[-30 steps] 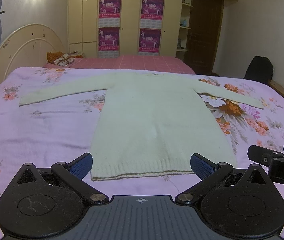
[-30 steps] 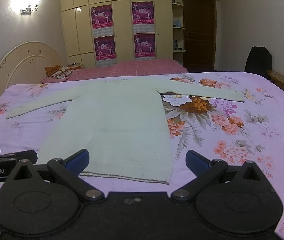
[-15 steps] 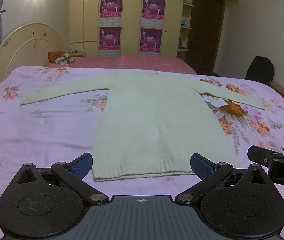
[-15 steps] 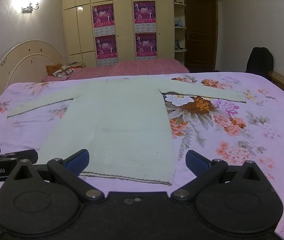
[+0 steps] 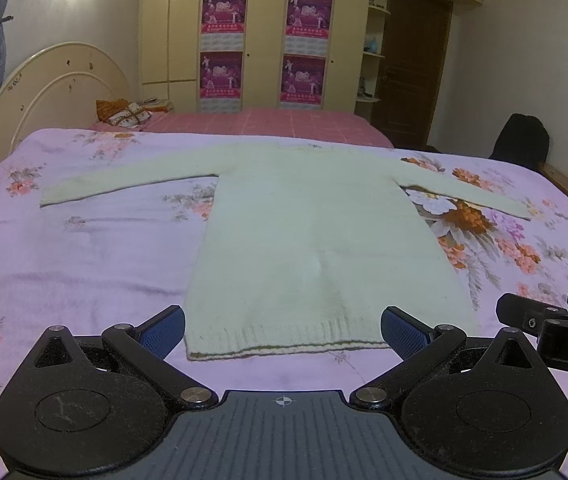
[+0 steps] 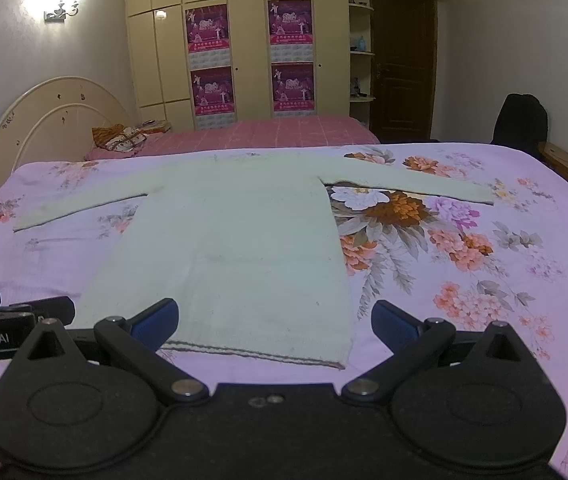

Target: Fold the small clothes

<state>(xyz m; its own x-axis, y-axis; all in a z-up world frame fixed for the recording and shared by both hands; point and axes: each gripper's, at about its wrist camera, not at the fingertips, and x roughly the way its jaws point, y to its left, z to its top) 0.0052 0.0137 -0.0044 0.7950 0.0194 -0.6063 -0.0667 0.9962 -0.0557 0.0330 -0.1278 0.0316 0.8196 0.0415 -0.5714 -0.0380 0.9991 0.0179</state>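
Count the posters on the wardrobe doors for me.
4, in a two-by-two block: upper left, lower left, upper right, lower right. None look hidden.

Left gripper (image 5: 282, 330) and right gripper (image 6: 275, 322) sit level, side by side, jaws spread wide, holding nothing.

A pale long-sleeved sweater (image 6: 236, 248) lay flat, sleeves spread, on a lilac floral bedspread (image 6: 483, 248). The right gripper (image 6: 275, 320) hovered near its ribbed hem, blue-padded fingers (image 6: 155, 319) spread wide and empty. The left gripper (image 6: 12, 320) showed at the frame's left edge. Behind stood a cream headboard (image 6: 56, 116), a pink bed (image 6: 268, 130) and a wardrobe (image 6: 244, 40) hung with posters.
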